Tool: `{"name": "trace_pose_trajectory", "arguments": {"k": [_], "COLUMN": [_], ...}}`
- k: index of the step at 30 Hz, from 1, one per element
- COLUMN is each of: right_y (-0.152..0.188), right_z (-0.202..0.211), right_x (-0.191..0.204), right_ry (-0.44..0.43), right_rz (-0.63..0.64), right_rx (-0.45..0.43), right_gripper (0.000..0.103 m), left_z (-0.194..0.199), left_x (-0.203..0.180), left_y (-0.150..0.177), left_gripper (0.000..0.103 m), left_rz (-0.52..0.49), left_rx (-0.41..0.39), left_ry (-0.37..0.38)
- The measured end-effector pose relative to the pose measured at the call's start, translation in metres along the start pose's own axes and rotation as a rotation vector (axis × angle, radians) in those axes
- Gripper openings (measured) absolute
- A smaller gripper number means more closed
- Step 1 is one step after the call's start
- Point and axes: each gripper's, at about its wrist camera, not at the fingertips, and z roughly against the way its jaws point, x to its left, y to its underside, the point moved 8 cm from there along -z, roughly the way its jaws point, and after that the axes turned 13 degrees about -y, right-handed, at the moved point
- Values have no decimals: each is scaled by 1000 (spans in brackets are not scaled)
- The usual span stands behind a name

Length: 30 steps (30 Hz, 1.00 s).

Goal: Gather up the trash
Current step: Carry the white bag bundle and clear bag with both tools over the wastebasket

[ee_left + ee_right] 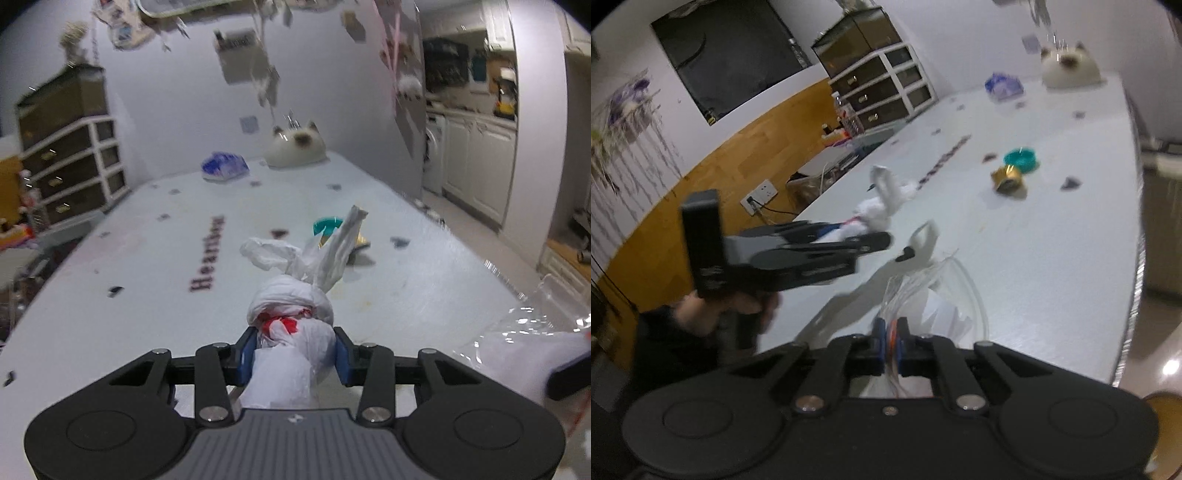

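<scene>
My left gripper [294, 350] is shut on a knotted white plastic bag of trash [291, 310] with red print, held just above the white table [147, 295]. The same bag [875, 214] and the left gripper [846, 236] show in the right wrist view. My right gripper [891, 343] is shut on the rim of a clear and white plastic bag [938, 295] that lies open at the table's near edge; this bag also shows at the right edge of the left wrist view [524, 339]. A gold crumpled wrapper [1008, 179] and a teal lid [1021, 158] lie farther up the table.
A blue and white packet [224, 166] and a cat-shaped white object [297, 147] sit at the table's far end. A drawer unit [70, 173] stands left of the table. Kitchen cabinets [476, 173] stand to the right.
</scene>
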Motion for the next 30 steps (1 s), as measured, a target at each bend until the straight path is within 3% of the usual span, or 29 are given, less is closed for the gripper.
{"name": "trace_pose_trajectory", "arguments": {"k": [14,24,30], "right_y": [15,40,58], "right_z": [64,108,142], "right_x": [39,41,29], "right_ry": [216,371,421], "right_rz": [252,304,272], "right_rx": [-131,-206,-237], "right_gripper": [6,6,6], "left_z": [110,167,187], "left_x": [-32,-67,-95], "left_y": [4,20,25], "left_gripper": [43,43,43], "left_rz": [126,158,174], "left_rx": [-61,-106,-128], "left_ry": [-10,-25,-2]}}
